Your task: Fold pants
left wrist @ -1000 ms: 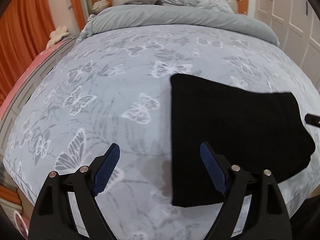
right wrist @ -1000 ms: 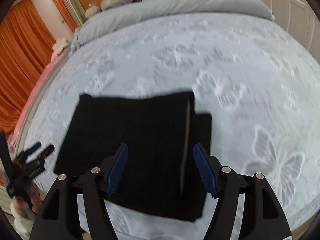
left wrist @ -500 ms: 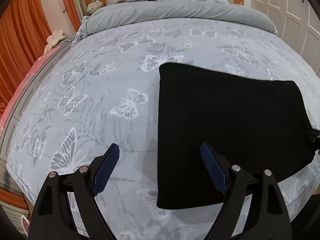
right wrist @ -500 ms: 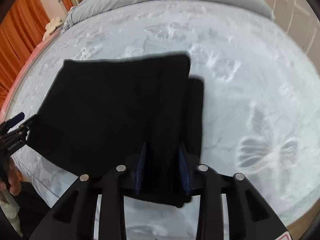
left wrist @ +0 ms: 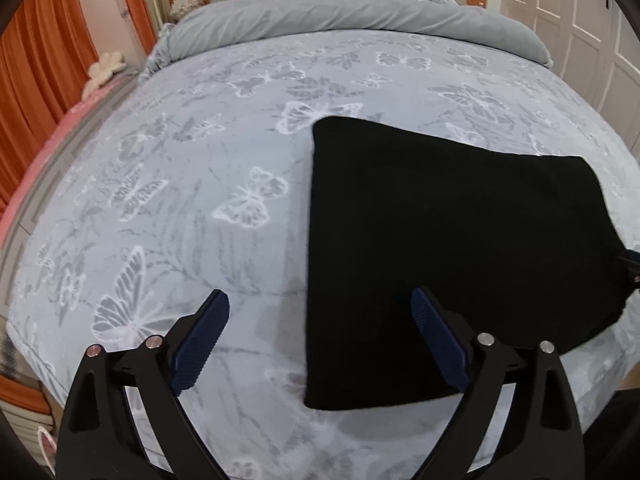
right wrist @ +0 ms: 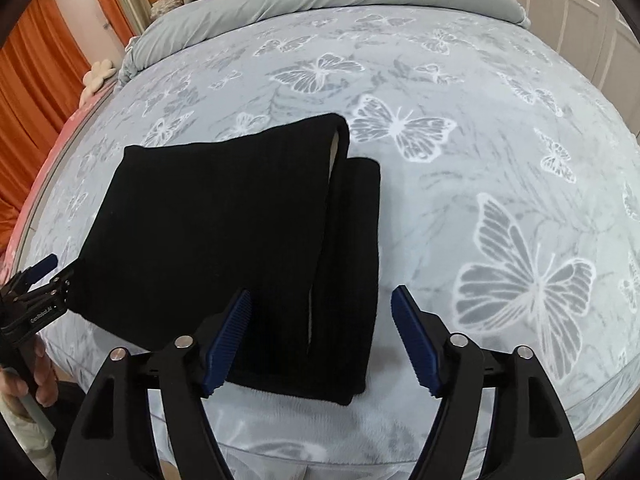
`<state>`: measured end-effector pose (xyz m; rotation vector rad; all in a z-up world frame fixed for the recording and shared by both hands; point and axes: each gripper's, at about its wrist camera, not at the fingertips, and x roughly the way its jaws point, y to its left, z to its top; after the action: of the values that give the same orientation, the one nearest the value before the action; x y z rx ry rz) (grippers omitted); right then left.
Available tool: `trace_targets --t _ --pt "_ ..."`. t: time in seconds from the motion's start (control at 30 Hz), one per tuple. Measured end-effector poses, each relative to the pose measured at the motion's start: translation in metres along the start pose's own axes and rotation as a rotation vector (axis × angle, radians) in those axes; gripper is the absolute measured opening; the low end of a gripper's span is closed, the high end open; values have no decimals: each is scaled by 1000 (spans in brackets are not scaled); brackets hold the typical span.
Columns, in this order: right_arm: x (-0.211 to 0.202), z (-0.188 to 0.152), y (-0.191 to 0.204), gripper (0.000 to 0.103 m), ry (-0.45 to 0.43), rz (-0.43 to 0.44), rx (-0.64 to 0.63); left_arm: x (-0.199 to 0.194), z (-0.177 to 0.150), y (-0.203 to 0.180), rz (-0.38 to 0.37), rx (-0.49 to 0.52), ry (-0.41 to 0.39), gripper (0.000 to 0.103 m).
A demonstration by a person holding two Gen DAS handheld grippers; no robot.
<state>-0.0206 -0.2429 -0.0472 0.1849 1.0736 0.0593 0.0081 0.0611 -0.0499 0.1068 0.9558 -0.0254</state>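
Black pants (right wrist: 224,232) are seen folded on the bed (right wrist: 460,208). Left tool (left wrist: 320,320) and right tool (right wrist: 320,308) are held apart, gripping nothing.

The folded black ribbed-knit cloth pants (right wrist: 224,232) are looking matt and soft. The grey butterfly-print fleece bedspread (left wrist: 180,208) is appearing plush. Ridged blue rubbery pads (right wrist: 228,336) are lining matt black plastic fingers.
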Motion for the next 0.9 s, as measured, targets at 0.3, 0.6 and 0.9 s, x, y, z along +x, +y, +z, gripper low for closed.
trace_targets --t 0.3,0.6,0.9 --pt "8 -9 -5 75 57 107 56 3 -8 -8 -78 15 46 90" --pt "30 -12 -22 86 153 264 218 44 -10 22 -437 -305 264 96" --pt "51 2 -22 47 124 337 286 69 1 40 -521 -469 310 61"
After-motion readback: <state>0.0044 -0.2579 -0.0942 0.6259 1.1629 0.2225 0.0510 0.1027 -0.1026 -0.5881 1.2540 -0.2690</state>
